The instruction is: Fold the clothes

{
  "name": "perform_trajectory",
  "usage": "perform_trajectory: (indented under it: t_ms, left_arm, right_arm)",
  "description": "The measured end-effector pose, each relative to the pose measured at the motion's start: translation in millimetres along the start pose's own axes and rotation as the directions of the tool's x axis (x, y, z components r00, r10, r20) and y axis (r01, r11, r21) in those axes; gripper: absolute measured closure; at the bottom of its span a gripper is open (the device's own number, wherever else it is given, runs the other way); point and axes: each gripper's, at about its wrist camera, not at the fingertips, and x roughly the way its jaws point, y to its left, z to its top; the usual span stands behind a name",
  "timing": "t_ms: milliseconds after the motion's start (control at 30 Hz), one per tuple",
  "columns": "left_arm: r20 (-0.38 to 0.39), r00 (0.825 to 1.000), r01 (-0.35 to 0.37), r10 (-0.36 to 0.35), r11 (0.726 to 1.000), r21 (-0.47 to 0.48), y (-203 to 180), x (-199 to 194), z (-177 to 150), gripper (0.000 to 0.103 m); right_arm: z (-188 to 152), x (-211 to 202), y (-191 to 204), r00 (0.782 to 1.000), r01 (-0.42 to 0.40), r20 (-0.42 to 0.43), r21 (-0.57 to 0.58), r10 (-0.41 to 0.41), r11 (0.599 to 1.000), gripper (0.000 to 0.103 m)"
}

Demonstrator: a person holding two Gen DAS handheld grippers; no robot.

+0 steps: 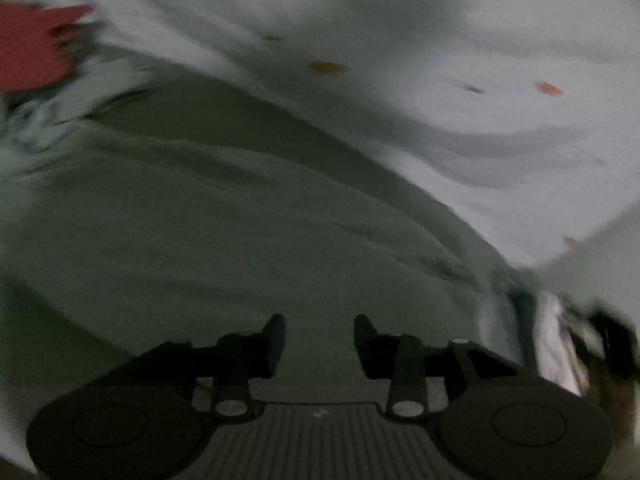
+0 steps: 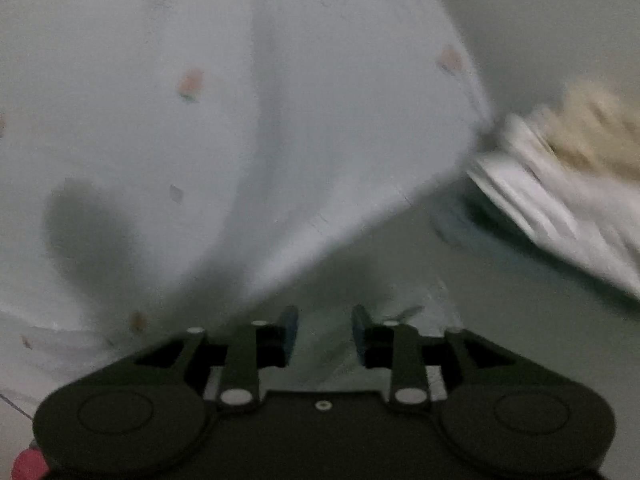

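A white garment (image 1: 460, 92) with small orange and dark printed spots lies rumpled across the top and right of the left wrist view, on a grey-green surface (image 1: 200, 240). My left gripper (image 1: 320, 340) is open over that bare surface, with nothing between its fingers. In the right wrist view the same white spotted garment (image 2: 280, 120) fills the left and middle, its lower edge reaching down beside the left finger (image 2: 290, 322). My right gripper (image 2: 325, 324) is open; a faint thin crease shows below the gap, and the blur hides what it is.
A stack of folded white clothes (image 2: 560, 208) with a beige item (image 2: 592, 140) on top sits at the right. Part of a stack (image 1: 556, 340) shows at the left view's lower right. A red thing (image 1: 32, 44) lies at the upper left.
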Motion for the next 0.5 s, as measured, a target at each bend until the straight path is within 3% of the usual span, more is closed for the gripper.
perform_trajectory:
  t_ms: [100, 233, 367, 500]
  left_arm:
    - [0.023, 0.989, -0.147, 0.149, 0.986, -0.083, 28, 6, 5, 0.055]
    - [0.021, 0.958, -0.276, 0.287, 0.936, -0.218, 71, 13, 7, 0.054]
    - [0.007, 0.942, -0.314, 0.335, 0.890, -0.332, 107, 20, 9, 0.049]
    - [-0.018, 0.942, -0.317, 0.335, 0.870, -0.378, 126, 31, 18, 0.048]
  right_arm:
    - [-32, 5, -23, 0.992, 0.100, -0.073, 0.012, -0.099, 0.995, 0.069]
    - [-64, 10, -49, 0.964, 0.227, -0.150, 0.035, -0.219, 0.973, 0.067]
    - [-85, 15, -70, 0.951, 0.260, -0.209, 0.130, -0.230, 0.957, 0.064]
    - [-100, 22, -77, 0.952, 0.251, -0.245, 0.279, -0.184, 0.927, 0.057]
